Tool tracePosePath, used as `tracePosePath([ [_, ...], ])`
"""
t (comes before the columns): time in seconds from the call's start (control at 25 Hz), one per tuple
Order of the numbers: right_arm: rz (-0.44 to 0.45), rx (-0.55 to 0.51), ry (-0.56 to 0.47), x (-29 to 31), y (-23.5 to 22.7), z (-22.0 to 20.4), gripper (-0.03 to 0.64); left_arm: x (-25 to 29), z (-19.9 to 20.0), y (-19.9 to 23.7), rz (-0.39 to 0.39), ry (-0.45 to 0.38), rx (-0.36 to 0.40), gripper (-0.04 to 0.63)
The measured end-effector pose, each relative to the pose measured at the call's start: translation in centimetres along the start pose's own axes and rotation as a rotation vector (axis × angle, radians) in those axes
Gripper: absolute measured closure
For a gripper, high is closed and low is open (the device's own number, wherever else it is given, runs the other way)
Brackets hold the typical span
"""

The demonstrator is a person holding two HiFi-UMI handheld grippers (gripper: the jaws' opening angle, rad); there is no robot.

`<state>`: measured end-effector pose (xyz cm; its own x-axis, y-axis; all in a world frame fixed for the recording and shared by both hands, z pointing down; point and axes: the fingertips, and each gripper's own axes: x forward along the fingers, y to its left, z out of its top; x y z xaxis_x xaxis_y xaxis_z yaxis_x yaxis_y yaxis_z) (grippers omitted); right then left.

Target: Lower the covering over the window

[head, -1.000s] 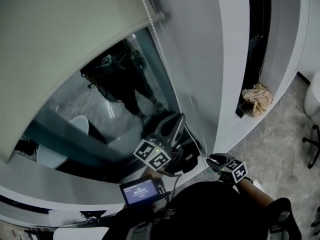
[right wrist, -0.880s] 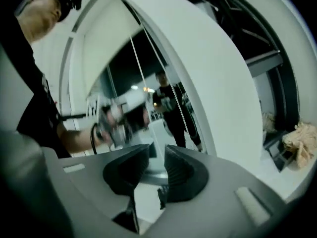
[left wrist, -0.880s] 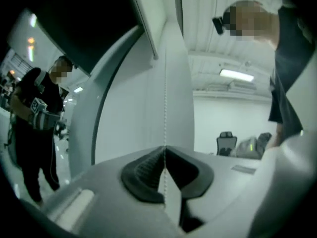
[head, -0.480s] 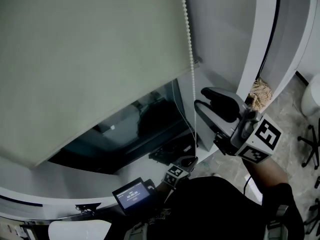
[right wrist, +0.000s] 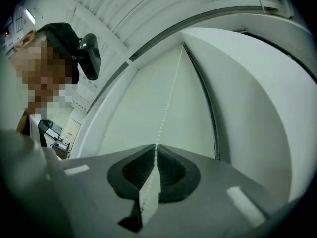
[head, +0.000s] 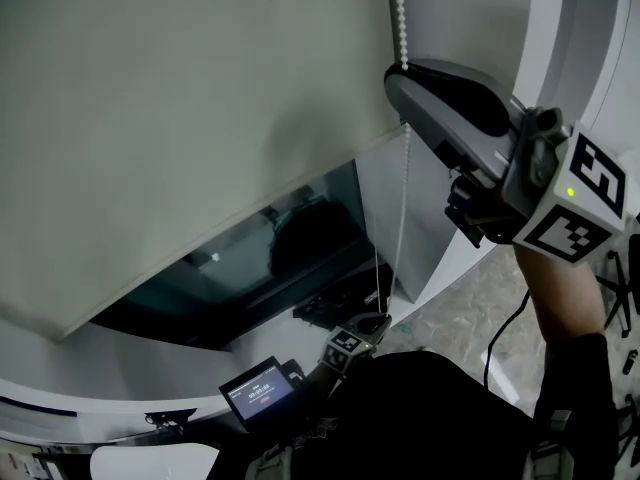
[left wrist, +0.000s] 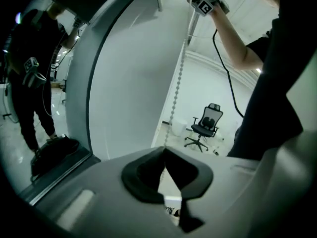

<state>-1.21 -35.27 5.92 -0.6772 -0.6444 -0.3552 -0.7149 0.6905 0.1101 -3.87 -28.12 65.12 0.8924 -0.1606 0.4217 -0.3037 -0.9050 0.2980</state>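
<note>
The pale roller blind [head: 180,118] covers the upper part of the dark window [head: 290,258]. Its white bead chain [head: 403,28] hangs along the blind's right edge. My right gripper [head: 395,73] is held high; its jaws have just been closing, and they are now shut on the bead chain [right wrist: 168,103], which runs between the pads of my right gripper [right wrist: 156,147]. My left gripper [head: 372,325] is low near my body. In the left gripper view the bead chain [left wrist: 176,90] runs down into the closed tips of my left gripper [left wrist: 165,150].
A white curved window frame [head: 450,238] stands right of the glass. A small lit screen [head: 257,393] sits by my waist. An office chair [left wrist: 205,128] stands on the floor behind. The glass reflects a person [left wrist: 29,73].
The blind's bottom edge has come down over more of the glass. My left gripper dropped low with the chain. My right gripper rose from waist height and closed on the chain.
</note>
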Motion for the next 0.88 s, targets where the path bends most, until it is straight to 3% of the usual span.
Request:
tracePosePath([
  [0.12, 0.001, -0.022, 0.029, -0.7, -0.1, -0.8, 0.603, -0.7, -0.7, 1.1, 0.041, 0.019, 0.032, 0.588],
  [0.2, -0.009, -0.073, 0.104, -1.5, 0.3, -3.4, 0.603, -1.8, -1.1, 1.8, 0.071, 0.003, 0.045, 0.579],
  [0.28, -0.02, -0.082, 0.203, -3.1, 1.1, -8.3, 0.603, -3.7, -0.4, 1.9, 0.087, -0.041, 0.025, 0.561],
  [0.4, -0.092, -0.015, 0.326, -6.8, 1.5, -17.4, 0.603, -6.6, 1.9, 2.0, 0.098, -0.109, 0.014, 0.543],
  [0.64, -0.265, 0.097, 0.557, -14.7, 2.7, -35.5, 0.603, -9.5, 11.5, -0.5, 0.011, -0.325, 0.016, 0.544],
  [0.88, -0.282, 0.269, 0.751, -19.1, 7.0, -48.7, 0.603, -10.5, 24.9, -3.4, -0.062, -0.597, 0.153, 0.493],
])
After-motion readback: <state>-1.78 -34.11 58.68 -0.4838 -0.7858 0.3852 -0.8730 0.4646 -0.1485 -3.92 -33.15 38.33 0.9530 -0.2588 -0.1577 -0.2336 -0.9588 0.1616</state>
